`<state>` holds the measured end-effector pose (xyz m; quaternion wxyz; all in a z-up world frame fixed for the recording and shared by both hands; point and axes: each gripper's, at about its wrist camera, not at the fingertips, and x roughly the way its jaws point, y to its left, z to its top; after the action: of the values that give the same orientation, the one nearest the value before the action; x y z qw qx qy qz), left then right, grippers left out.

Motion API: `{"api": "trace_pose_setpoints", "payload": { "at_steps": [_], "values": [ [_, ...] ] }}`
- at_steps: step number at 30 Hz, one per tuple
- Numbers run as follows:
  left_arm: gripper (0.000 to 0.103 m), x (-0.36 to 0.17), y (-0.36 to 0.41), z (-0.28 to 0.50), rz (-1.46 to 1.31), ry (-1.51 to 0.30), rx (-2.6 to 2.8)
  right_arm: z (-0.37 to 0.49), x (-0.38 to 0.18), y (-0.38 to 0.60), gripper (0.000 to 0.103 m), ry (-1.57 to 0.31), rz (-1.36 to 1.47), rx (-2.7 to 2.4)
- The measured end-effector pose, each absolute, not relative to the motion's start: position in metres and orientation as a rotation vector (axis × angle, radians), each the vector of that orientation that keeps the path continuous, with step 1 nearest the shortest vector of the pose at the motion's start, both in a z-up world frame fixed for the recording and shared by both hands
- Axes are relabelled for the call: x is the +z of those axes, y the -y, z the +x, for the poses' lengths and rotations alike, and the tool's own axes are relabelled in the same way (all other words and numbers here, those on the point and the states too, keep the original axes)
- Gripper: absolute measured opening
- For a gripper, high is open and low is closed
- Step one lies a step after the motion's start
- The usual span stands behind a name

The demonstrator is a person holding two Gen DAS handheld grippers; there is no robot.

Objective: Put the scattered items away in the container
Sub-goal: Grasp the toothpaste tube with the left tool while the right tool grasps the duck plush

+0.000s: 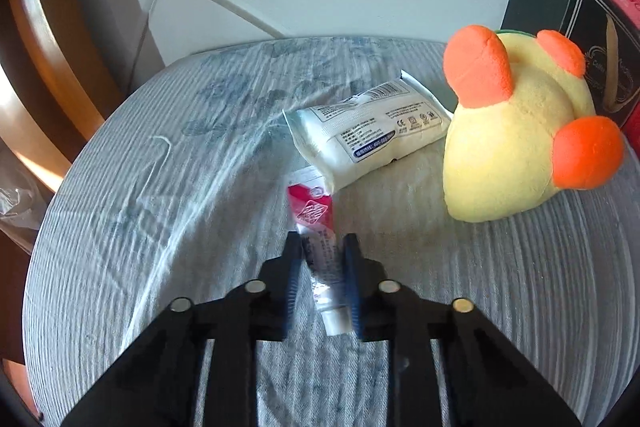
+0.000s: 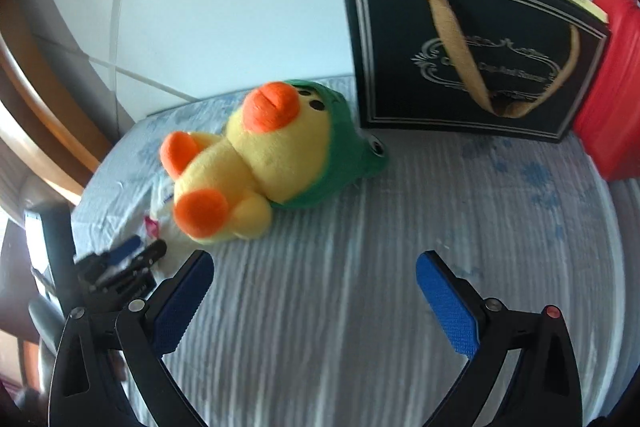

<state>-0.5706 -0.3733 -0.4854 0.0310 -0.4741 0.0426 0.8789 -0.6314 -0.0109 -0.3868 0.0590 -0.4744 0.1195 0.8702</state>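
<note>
Only the left wrist view shows the left tool [image 1: 322, 245] narrowed around a tube [image 1: 319, 247], pink-labelled with a white cap, lying on the surface [image 1: 160, 227] just beside a white packet [image 1: 368, 131]. The right view shows the right tool [image 2: 316, 263] spread wide, holding nothing, near a yellow plush duck [image 2: 256, 163] in a green hood. The striped blue cloth surface carries a black box [image 2: 472, 51] behind the duck; pale tiled floor lies beyond
</note>
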Motion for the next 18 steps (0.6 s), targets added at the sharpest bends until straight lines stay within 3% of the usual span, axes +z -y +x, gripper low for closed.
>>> {"api": "trace_pose_setpoints", "payload": {
  "at_steps": [3,10,18],
  "values": [
    [0.017,-0.485,0.377,-0.56,-1.452,-0.114,2.696,-0.651,-0.394,0.012,0.103,-0.444,-1.439,2.621],
    [0.017,-0.475,0.391,-0.53,-1.374,-0.097,2.709,-0.684,-0.413,0.001,0.103,-0.914,-1.359,2.54],
    [0.017,-0.474,0.409,-0.508,-1.365,-0.096,2.726,-0.718,-0.447,0.022,0.103,-1.081,-1.465,2.379]
  ]
}}
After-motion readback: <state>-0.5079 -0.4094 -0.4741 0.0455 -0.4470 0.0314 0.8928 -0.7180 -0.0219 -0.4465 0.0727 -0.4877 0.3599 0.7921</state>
